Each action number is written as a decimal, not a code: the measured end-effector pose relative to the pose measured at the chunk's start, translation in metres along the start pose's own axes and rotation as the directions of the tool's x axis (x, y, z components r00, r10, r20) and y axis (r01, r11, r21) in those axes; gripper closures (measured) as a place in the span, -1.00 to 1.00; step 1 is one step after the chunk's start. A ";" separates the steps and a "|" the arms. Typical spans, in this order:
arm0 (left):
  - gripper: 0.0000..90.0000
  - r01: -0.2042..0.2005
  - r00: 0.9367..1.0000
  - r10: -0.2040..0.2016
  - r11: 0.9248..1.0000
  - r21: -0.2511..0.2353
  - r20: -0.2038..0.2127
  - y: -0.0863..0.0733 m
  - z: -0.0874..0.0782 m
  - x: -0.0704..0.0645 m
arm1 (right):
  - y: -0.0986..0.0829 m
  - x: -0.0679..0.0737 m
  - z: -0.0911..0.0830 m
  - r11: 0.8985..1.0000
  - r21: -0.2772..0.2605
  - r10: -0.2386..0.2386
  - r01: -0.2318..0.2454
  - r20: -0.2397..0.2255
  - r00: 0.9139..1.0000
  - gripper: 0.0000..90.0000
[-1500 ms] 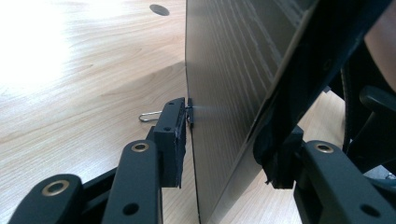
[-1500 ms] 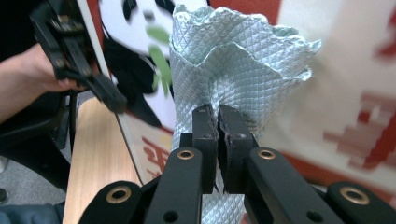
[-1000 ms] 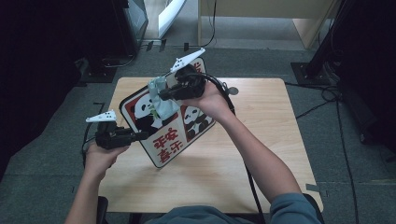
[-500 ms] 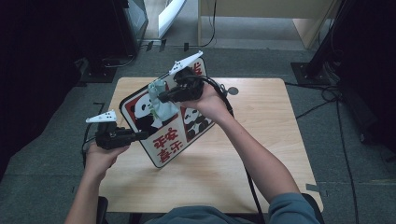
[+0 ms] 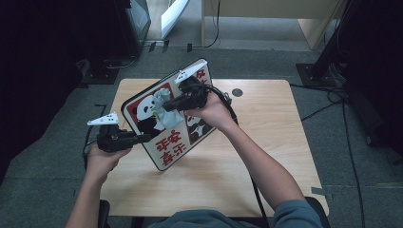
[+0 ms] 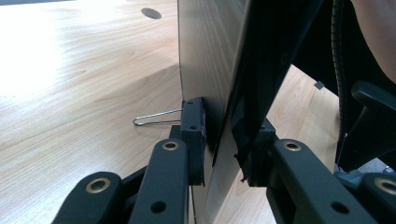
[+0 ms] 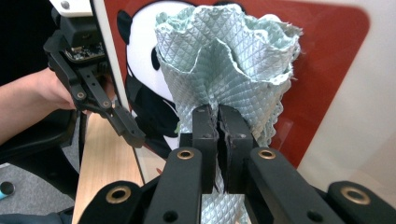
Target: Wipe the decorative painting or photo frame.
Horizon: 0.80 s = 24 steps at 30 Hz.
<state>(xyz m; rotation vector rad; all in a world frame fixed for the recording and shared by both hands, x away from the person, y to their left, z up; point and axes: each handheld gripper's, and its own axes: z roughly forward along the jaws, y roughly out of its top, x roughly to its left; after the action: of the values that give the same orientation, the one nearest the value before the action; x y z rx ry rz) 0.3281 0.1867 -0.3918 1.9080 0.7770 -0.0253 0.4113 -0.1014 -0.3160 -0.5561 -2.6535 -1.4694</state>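
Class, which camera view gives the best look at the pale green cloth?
The right gripper view: the cloth is close up, its quilted weave and ruffled edge clear, pinched in the right hand-held gripper against the panda board. The high view shows it small. The left gripper view faces the board's edge.

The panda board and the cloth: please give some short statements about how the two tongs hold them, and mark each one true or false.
1. The left tongs are clamped on the edge of the panda board. True.
2. The right tongs are open and hold nothing. False: they are shut on the pale green cloth.
3. The cloth is against the board's printed face, over a panda picture. True.
4. The board lies flat on the table. False: it is held up and tilted.
5. The cloth is dark blue and smooth. False: it is pale green with a quilted diamond pattern.
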 end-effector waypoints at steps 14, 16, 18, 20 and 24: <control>0.65 0.002 1.000 -0.002 1.000 -0.001 0.008 0.000 0.000 0.000 | -0.016 -0.001 0.007 1.000 0.006 0.015 -0.015 -0.013 1.000 0.93; 0.65 0.003 1.000 -0.003 1.000 -0.001 0.009 0.000 0.000 0.000 | -0.019 -0.001 0.008 1.000 0.007 0.018 -0.018 -0.014 1.000 0.93; 0.65 0.003 1.000 -0.003 1.000 -0.001 0.009 0.000 0.000 0.001 | -0.021 -0.002 0.009 1.000 0.005 0.022 -0.022 -0.018 1.000 0.93; 0.65 0.004 1.000 -0.003 1.000 -0.001 0.009 0.000 0.000 0.000 | -0.023 -0.002 0.010 1.000 0.007 0.024 -0.024 -0.020 1.000 0.93; 0.65 0.001 1.000 -0.001 1.000 -0.002 0.008 0.000 0.000 0.000 | -0.028 -0.003 0.012 0.999 0.007 0.033 -0.033 -0.026 0.999 0.92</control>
<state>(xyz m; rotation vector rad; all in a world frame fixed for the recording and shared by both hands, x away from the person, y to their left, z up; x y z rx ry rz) 0.3282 0.1867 -0.3925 1.9050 0.7724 -0.0324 0.4060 -0.1058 -0.3453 -0.5734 -2.6155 -1.4483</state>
